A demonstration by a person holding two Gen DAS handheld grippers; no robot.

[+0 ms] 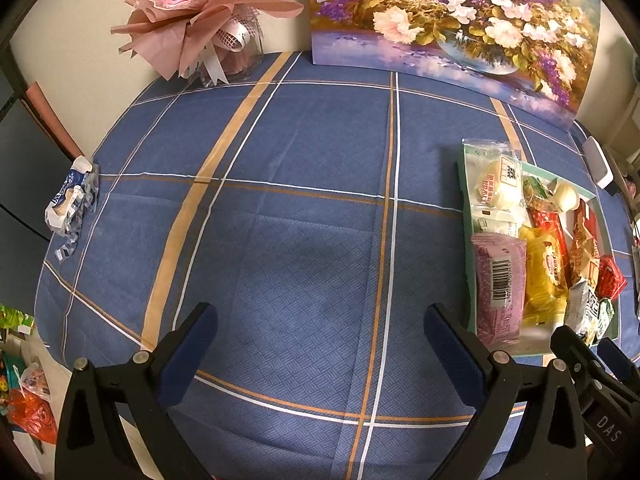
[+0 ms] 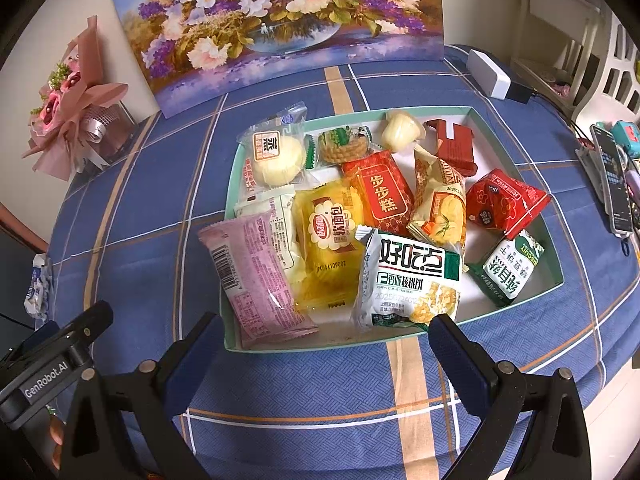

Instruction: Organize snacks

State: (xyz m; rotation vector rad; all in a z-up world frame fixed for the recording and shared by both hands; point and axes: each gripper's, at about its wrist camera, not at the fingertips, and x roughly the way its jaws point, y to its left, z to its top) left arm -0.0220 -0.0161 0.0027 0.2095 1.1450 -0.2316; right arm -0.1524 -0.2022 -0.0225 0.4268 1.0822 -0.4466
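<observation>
Snacks fill the tray (image 2: 516,312) just ahead of the spread right tool (image 2: 320,344); left tool (image 1: 320,334) spread too.

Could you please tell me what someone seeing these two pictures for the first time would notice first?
The eye lands first on the shallow mint-green box crammed with bright snack packets, such as the yellow bread packet and the pink packet overhanging its near-left edge. Next comes the large flower painting leaning against the wall behind it, then the pink bouquet at the far left of the blue plaid tablecloth. Both grippers, left and right, are open and empty.
</observation>
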